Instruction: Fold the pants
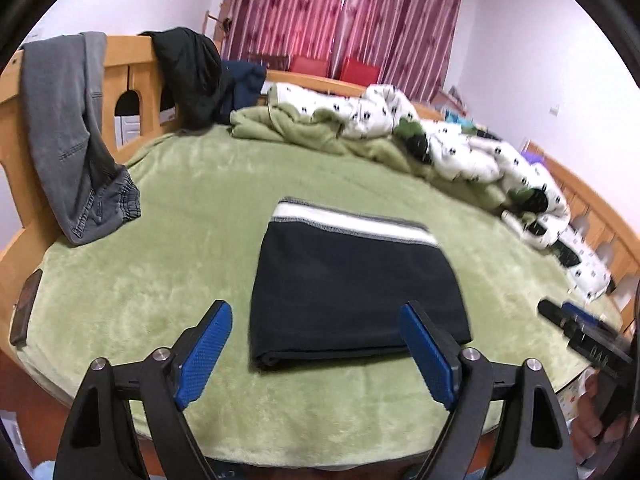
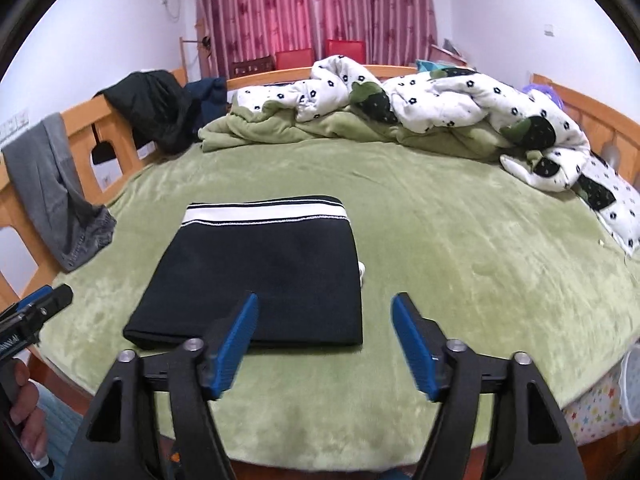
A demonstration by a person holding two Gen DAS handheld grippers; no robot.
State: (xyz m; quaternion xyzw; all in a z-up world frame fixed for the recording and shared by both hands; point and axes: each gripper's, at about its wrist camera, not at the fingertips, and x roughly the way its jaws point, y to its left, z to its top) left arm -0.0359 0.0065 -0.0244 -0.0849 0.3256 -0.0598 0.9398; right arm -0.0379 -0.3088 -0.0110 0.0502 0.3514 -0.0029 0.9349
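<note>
The black pants (image 1: pixel 356 292) lie folded into a flat rectangle on the green blanket (image 1: pixel 160 280), with the white-striped waistband at the far end. They also show in the right wrist view (image 2: pixel 264 280). My left gripper (image 1: pixel 316 320) is open and empty, held above the near edge of the fold. My right gripper (image 2: pixel 324 312) is open and empty, above the near right corner of the pants. The right gripper's tip shows in the left wrist view (image 1: pixel 560 316), and the left gripper's tip shows in the right wrist view (image 2: pixel 48 300).
Grey jeans (image 1: pixel 68 136) and a black garment (image 1: pixel 192 72) hang over the wooden bed rail (image 1: pixel 120 56) at the left. A rumpled white patterned quilt (image 1: pixel 460 148) and a green blanket lie along the far side. Red curtains (image 1: pixel 344 12) hang behind.
</note>
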